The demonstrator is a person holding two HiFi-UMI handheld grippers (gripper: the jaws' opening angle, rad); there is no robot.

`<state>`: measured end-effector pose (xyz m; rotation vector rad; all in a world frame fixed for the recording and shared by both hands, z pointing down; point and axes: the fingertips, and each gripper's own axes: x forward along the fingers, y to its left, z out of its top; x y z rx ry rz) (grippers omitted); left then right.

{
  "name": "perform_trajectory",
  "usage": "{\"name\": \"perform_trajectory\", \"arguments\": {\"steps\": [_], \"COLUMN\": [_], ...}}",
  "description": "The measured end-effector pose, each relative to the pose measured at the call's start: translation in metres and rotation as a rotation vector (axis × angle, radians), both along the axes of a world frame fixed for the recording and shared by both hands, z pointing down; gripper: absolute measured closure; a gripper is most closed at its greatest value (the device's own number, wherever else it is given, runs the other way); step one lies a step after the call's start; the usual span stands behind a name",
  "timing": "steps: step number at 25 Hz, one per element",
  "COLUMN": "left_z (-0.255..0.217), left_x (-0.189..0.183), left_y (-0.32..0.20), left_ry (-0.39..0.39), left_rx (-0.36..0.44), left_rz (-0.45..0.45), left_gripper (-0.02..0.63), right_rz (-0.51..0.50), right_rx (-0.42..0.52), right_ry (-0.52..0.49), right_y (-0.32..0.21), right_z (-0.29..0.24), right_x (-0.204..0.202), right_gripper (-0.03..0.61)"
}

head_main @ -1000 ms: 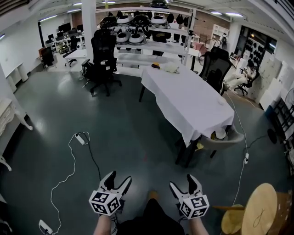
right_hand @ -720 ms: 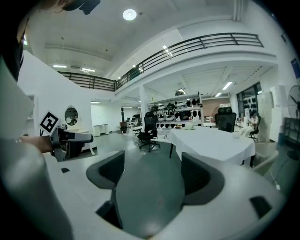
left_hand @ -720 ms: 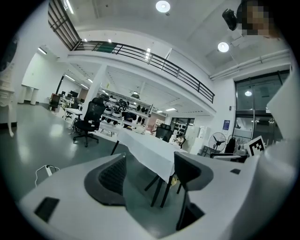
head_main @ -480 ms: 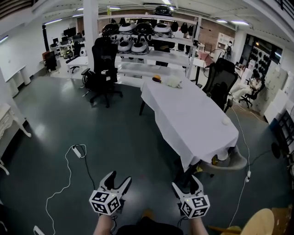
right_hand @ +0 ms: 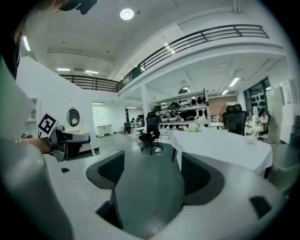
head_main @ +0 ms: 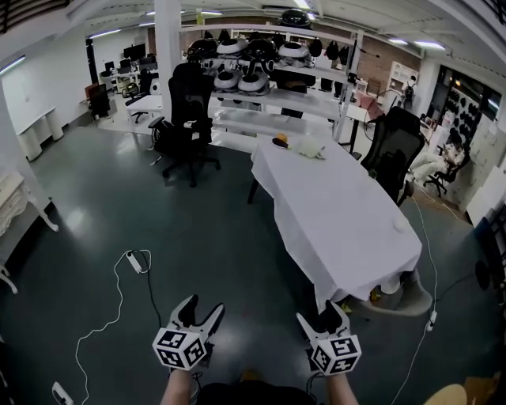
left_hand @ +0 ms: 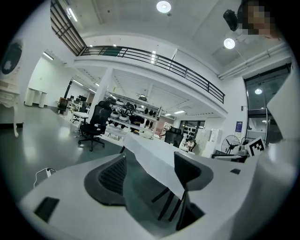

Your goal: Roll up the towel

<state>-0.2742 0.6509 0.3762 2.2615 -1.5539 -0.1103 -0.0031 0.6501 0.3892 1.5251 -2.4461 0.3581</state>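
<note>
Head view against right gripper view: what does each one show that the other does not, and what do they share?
Only the head view shows the corded power strip. Only the right gripper view shows the round ceiling lamp. Both show the white-covered table, the black office chair and the right hand-held gripper, open and empty.

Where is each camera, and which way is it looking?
Head view: on the person's head, looking forward and down at the floor and white table; the left claw and right claw show at the bottom.
Left gripper view: on the left claw, looking along its open, empty jaws toward the table and a black chair.
Right gripper view: on the right claw, looking along its open, empty jaws over the floor, table at right.
Shared: all three show the table.
</note>
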Motion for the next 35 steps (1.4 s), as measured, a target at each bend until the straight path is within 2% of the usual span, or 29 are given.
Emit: {"name": "perform_trajectory", "arguments": {"steps": [5, 11, 17, 24, 35], "left_z": [0.008, 0.029, 0.033, 0.030, 0.008], "left_x": [-0.001, 0.006, 0.009, 0.013, -0.006], "left_y": [0.007, 0.013, -0.008, -0.077, -0.223], "left_ry": [0.011, 0.011, 0.011, 0.020, 0.011], "left_rx": [-0.023, -0.068, -0.071, -0.058, -0.033], "left_rz": [-0.020, -0.001, 0.020, 0.045, 0.079], "left_gripper": [0.281, 0.281, 0.281, 0.281, 0.281], "right_rz": [-0.014, -0.002, 0.028, 0.056, 0.102], "right_rx": [-0.030, -0.071, -0.079, -0.068, -0.039], "right_ry": [-0.001, -0.008, -0.012, -0.014, -0.001], "right_y": [0.002, 0.015, 0.001, -0.059, -0.200], "right_z": [0.007, 0.027, 0.031, 0.025, 0.005], "right_x": [-0.005, -0.003, 0.005, 0.010, -0.003], "right_gripper": [0.201, 0.201, 0.201, 0.201, 0.201]}}
